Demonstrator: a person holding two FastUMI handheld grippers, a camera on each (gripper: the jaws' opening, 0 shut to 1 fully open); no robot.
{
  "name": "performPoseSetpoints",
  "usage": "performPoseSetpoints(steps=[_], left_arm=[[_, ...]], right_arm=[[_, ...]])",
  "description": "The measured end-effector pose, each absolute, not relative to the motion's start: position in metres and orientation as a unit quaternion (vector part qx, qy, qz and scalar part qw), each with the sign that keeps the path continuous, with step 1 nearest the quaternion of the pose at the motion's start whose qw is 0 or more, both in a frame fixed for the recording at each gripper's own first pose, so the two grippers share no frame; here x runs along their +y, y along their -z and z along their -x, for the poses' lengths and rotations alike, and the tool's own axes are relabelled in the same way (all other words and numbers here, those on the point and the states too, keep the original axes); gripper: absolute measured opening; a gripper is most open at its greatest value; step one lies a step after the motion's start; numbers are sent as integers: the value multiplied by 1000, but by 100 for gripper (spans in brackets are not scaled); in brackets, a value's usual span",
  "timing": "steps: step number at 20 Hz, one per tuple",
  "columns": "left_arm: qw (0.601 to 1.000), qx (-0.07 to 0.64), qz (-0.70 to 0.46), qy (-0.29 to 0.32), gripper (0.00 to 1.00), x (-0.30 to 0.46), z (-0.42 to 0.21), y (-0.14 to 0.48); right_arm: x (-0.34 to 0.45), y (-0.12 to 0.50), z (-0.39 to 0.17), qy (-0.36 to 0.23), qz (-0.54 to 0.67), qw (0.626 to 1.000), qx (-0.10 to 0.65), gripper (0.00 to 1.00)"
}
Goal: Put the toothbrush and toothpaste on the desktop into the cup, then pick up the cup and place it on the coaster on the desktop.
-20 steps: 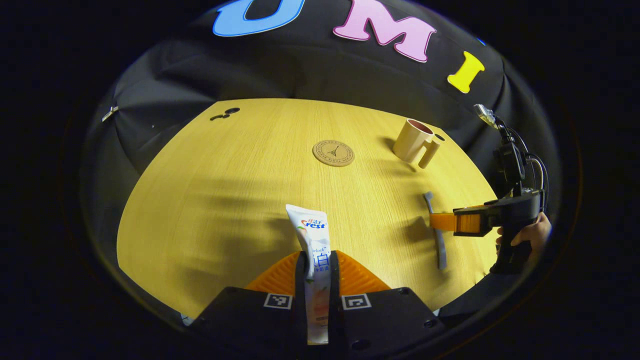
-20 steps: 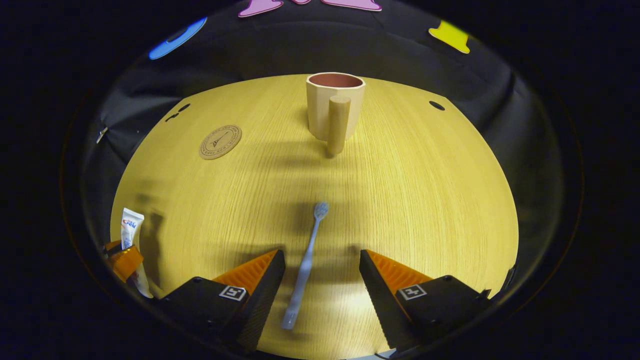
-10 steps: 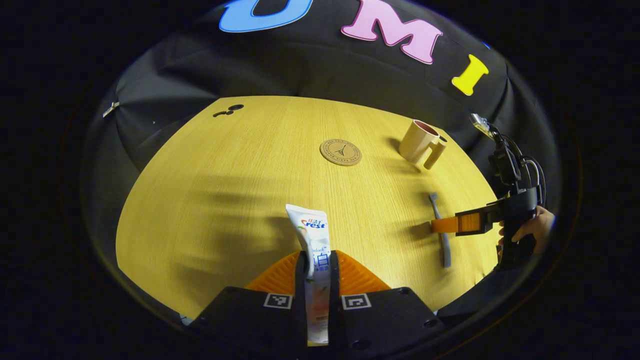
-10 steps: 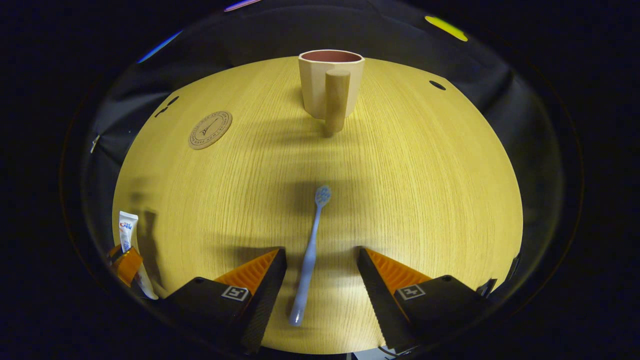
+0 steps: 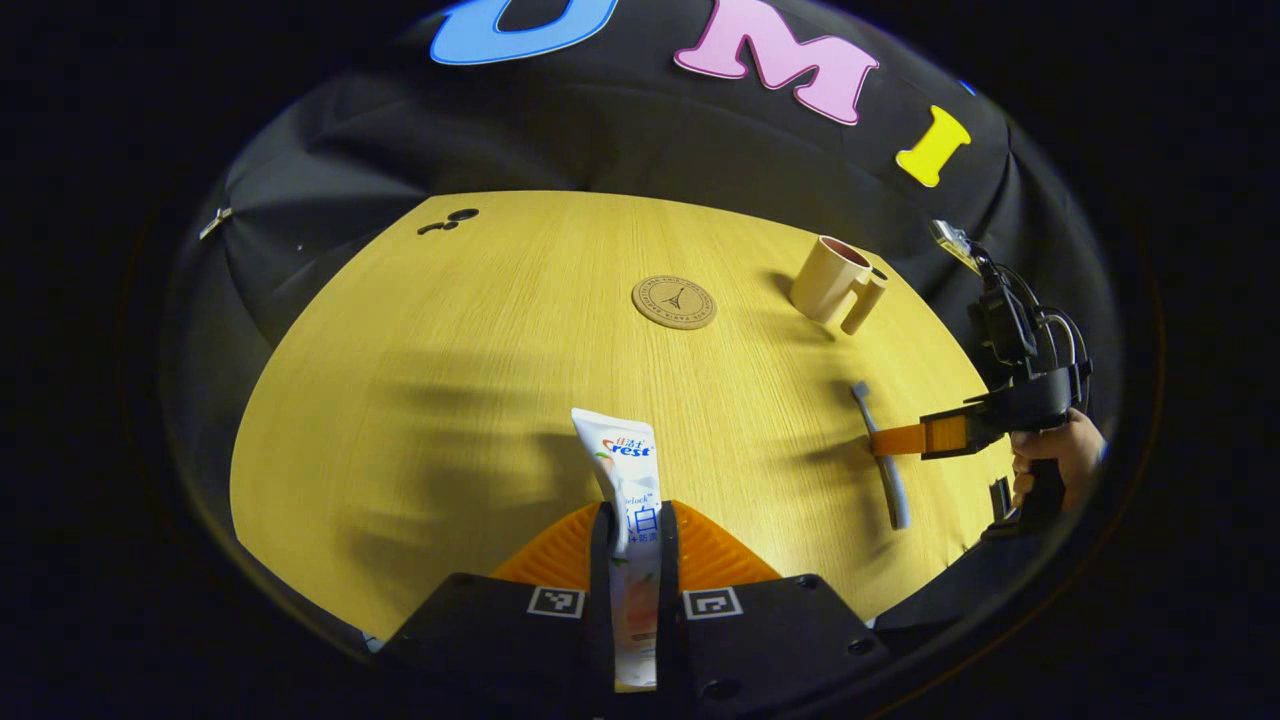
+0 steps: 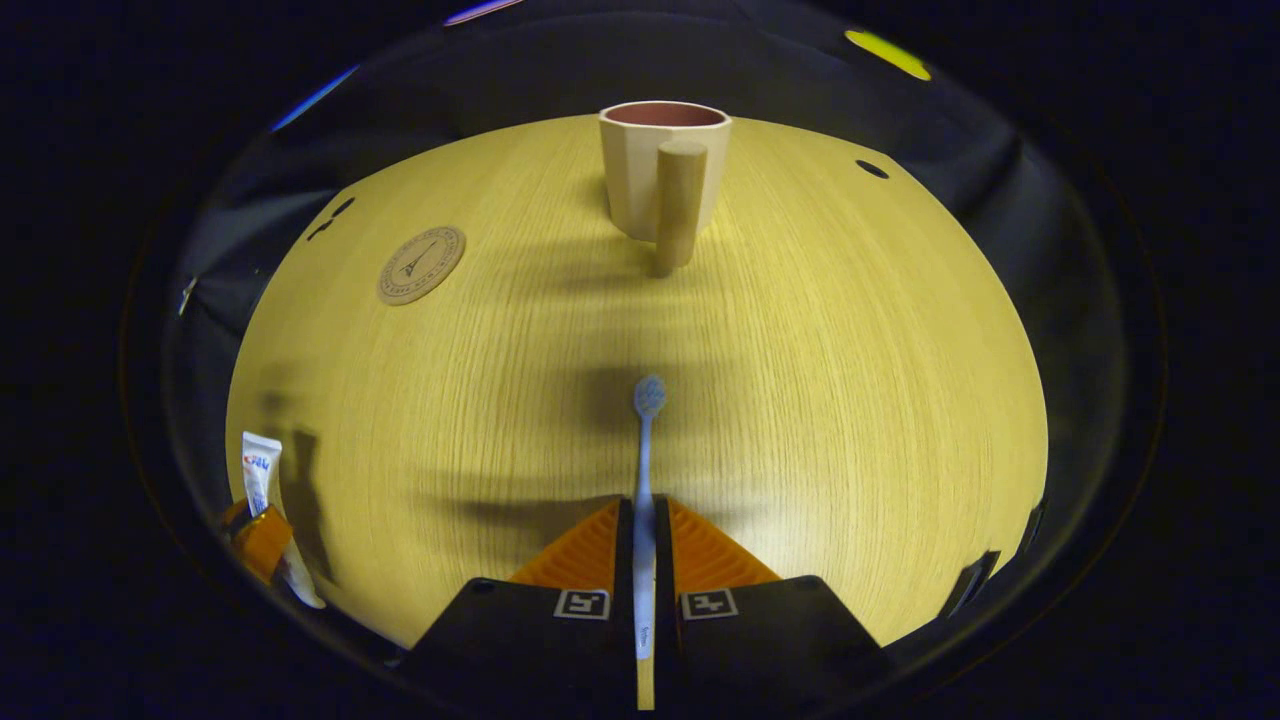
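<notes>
In the left gripper view my left gripper (image 5: 636, 520) is shut on a white toothpaste tube (image 5: 622, 465), which sticks up and forward between the fingers above the desk. Farther right, my right gripper (image 5: 885, 440), held by a hand (image 5: 1055, 455), pinches the grey-blue toothbrush (image 5: 880, 455). In the right gripper view my right gripper (image 6: 643, 525) is shut on the toothbrush (image 6: 645, 440), its head pointing ahead toward the beige cup (image 6: 660, 180). The cup stands upright with its handle facing me. The round cork coaster (image 6: 421, 264) lies to the left; the toothpaste tube (image 6: 258, 470) shows at the far left.
The cup (image 5: 835, 283) and coaster (image 5: 674, 301) sit toward the far right of the wooden desktop (image 5: 450, 350). Small dark holes (image 5: 450, 221) mark the far left corner, another hole (image 6: 872, 169) the far right. Black cloth walls surround the desk.
My right gripper has shut on the toothbrush handle, which has straightened between the fingers. My left gripper keeps holding the toothpaste in about the same place.
</notes>
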State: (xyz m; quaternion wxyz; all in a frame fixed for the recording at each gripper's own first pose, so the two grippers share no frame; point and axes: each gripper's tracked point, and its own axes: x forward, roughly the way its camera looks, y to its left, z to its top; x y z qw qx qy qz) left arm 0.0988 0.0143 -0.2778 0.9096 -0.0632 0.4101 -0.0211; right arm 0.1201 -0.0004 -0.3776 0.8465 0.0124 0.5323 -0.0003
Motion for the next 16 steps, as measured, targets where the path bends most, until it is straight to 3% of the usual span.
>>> performPoseSetpoints(steps=[9,11,12,16], left_arm=[[916,397,52,41,22,-23,-124,258],[921,383,52,48,17,-37,-137,243],[925,373,58,53,21,-45,-145,232],[939,324,93,64,21,-79,-192,182]], right_arm=[[-10,372,-115,-46,-63,848,525,6],[-18,360,-118,-53,-85,853,512,5],[-24,353,-120,-57,-94,856,505,6],[-53,331,-126,-68,-110,865,484,5]])
